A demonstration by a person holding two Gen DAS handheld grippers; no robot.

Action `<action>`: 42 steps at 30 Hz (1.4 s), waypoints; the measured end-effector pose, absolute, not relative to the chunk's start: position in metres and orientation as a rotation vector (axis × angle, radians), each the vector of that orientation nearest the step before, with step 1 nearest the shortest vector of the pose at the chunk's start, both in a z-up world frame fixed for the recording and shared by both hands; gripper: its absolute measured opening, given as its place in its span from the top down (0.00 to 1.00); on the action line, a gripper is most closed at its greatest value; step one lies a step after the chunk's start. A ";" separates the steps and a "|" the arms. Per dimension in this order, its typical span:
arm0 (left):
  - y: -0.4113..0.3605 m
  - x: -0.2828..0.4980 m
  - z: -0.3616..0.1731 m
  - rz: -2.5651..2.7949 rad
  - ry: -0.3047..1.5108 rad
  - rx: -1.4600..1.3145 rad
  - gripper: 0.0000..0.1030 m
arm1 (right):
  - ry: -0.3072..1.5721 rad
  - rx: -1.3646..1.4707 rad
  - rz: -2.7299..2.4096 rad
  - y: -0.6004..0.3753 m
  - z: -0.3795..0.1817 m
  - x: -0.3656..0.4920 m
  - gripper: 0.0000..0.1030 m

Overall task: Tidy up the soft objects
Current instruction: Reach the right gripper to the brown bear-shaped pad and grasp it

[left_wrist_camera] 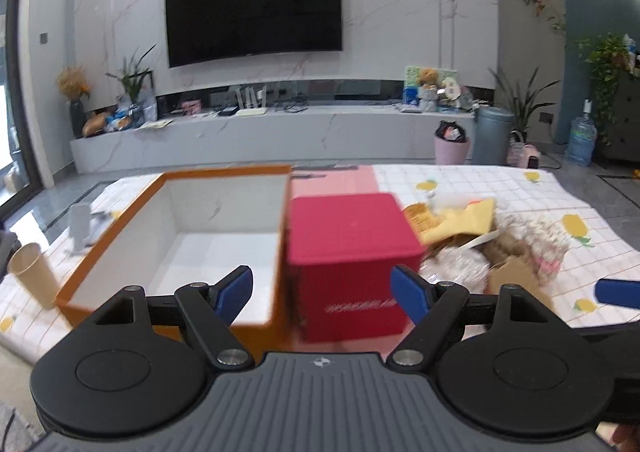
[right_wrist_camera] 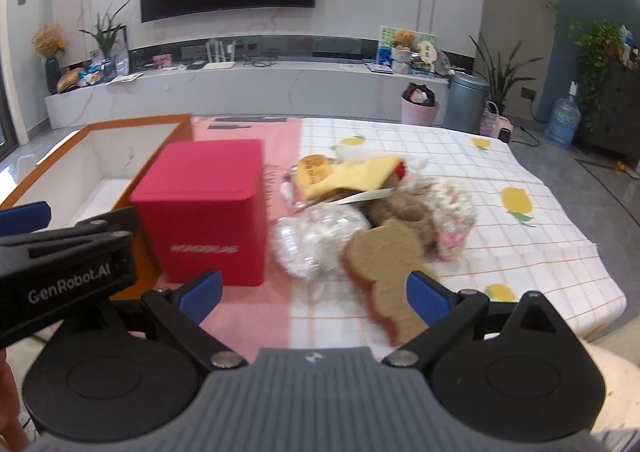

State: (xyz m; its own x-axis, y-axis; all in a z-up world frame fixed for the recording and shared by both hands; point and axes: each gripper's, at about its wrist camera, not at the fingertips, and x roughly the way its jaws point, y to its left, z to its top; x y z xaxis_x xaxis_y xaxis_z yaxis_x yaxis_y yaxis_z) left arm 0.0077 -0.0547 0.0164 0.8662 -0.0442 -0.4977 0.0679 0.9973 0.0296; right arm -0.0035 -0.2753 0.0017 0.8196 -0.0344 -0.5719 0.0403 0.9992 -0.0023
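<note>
A pile of soft objects (right_wrist_camera: 372,208) lies on the checked cloth: a brown toast-shaped plush (right_wrist_camera: 384,272), a yellow plush (right_wrist_camera: 360,172), a white fluffy item in plastic (right_wrist_camera: 316,240) and a white-pink knitted one (right_wrist_camera: 452,212). The pile also shows in the left wrist view (left_wrist_camera: 500,248). An open orange box with a white inside (left_wrist_camera: 192,248) stands left of a closed red box (left_wrist_camera: 352,256). My left gripper (left_wrist_camera: 322,294) is open and empty, just before the red box. My right gripper (right_wrist_camera: 316,294) is open and empty, just before the pile.
A paper cup (left_wrist_camera: 34,276) and a white device (left_wrist_camera: 80,228) stand left of the orange box. A pink mat (right_wrist_camera: 260,292) lies under the red box. The table's right edge (right_wrist_camera: 616,300) drops to the floor. A TV wall and a low cabinet are behind.
</note>
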 end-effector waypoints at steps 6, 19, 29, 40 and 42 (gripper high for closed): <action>-0.088 0.031 0.015 -0.171 0.548 0.142 0.08 | 0.653 -0.043 -0.097 -0.328 0.003 0.027 0.03; -0.113 0.054 -0.044 -0.331 0.638 0.201 0.08 | 0.927 -0.068 0.099 -0.355 -0.067 0.118 0.03; -0.096 0.064 -0.060 -0.340 0.731 0.099 0.08 | 1.009 -0.119 0.092 -0.354 -0.099 0.134 0.17; -0.083 0.061 -0.060 -0.314 0.750 0.080 0.08 | 1.083 -0.007 -0.027 -0.391 -0.094 0.120 0.02; -0.086 0.059 -0.061 -0.332 0.747 0.105 0.08 | 1.065 -0.064 -0.044 -0.385 -0.093 0.125 0.03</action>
State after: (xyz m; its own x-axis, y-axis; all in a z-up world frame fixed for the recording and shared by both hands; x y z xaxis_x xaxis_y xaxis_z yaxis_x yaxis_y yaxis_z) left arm 0.0593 -0.0856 -0.0612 0.6842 -0.2587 -0.6819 0.3327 0.9427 -0.0238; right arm 0.1245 -0.3846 -0.0935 0.4839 -0.0676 -0.8725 0.0053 0.9972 -0.0743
